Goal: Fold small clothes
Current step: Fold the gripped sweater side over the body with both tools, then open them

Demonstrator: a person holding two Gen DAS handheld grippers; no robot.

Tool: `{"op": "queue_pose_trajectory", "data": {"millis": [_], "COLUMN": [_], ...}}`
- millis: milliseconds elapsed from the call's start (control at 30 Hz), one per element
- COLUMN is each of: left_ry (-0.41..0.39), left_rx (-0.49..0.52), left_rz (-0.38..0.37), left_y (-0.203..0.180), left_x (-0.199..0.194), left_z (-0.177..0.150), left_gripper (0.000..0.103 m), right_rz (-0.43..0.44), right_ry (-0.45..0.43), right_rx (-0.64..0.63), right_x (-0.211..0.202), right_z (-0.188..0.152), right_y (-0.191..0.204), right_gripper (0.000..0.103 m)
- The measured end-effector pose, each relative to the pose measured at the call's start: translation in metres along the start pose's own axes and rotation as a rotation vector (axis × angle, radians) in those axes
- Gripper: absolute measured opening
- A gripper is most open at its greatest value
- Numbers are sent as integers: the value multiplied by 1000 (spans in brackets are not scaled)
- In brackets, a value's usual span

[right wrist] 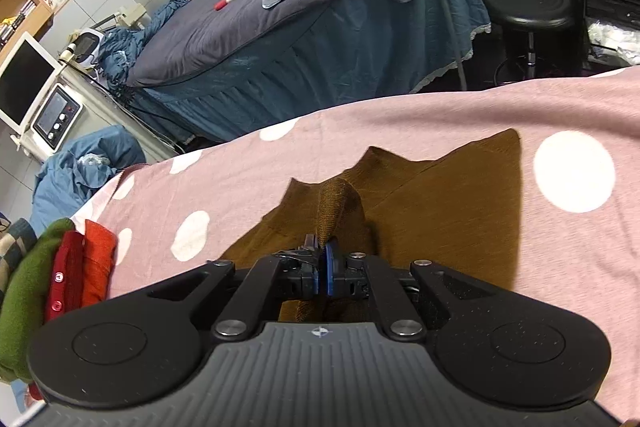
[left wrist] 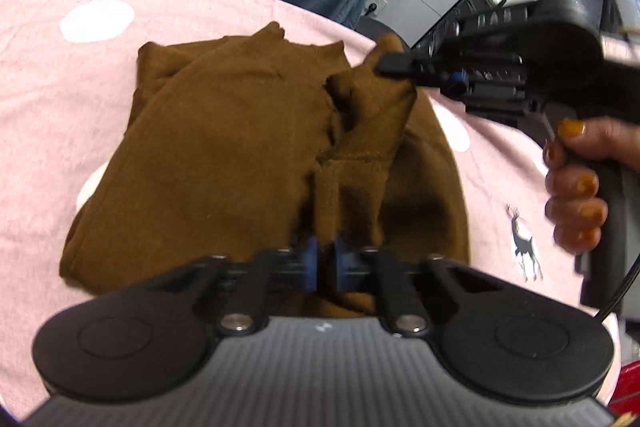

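Note:
A brown knit garment lies partly folded on a pink sheet with white dots. At the near edge, my left gripper is shut on a raised fold of the garment, the cloth pinched between its blue pads. My right gripper, held by a hand, comes in from the right and is shut on the garment's far right corner, lifting it. In the right wrist view the same gripper pinches a ribbed brown edge that stands up from the garment above the sheet.
A pile of folded green, red and orange clothes sits at the sheet's left end. Beyond the sheet stand a blue-skirted bed, a black stool, a heap of blue cloth and a machine with a screen.

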State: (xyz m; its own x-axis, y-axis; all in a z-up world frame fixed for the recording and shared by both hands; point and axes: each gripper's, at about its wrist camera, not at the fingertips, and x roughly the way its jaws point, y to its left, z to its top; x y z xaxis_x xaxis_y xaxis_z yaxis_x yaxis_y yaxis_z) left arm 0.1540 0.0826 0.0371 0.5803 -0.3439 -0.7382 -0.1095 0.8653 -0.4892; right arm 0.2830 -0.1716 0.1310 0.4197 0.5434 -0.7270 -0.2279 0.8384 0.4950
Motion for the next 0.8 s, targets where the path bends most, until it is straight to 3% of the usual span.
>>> {"op": "queue_pose_trajectory", "data": {"millis": [33,100,200,233,267,367,467,567,633,800], "left_ry": [-12,-39,-70,-79,-85,-102,-111,-115,-111,-104], "left_rx": [-10,10,89,114,136,195,216,210,195,187], "left_rz": [-7,-7,-18,-25,-32,-55,-75,-70,-69,-64], "left_y": [-2,-10,-36,-45,-53,-75,-92,-96,-95,-94], "left_x": [-3,-8,-17,-20,-24,-32,-33,-32,-34,-39], "left_z": [1,4,6,5,3,-2,0,3,0,-6], "left_gripper": [6,5,5,5,5,5,5,5,5,5], "right_rz": [-7,-50,-139,-148,-145,-93,-101,-128,-144,-364], "right_ry": [1,20,45,60,87,194,329,400,503,655], "right_rx": [-3,-7,-43,-41,-28,-4,-109,-295,-433,-865], "right_x": [0,-1,0,2,4,11,18,20,27,57], "right_z": [1,3,8,11,13,22,31,33,26,-26], "right_y": [-2,-5,-6,-7,-8,-5,18,52,74,111], "right_gripper": [9,22,61,84,97,97,99,103,103,103]}}
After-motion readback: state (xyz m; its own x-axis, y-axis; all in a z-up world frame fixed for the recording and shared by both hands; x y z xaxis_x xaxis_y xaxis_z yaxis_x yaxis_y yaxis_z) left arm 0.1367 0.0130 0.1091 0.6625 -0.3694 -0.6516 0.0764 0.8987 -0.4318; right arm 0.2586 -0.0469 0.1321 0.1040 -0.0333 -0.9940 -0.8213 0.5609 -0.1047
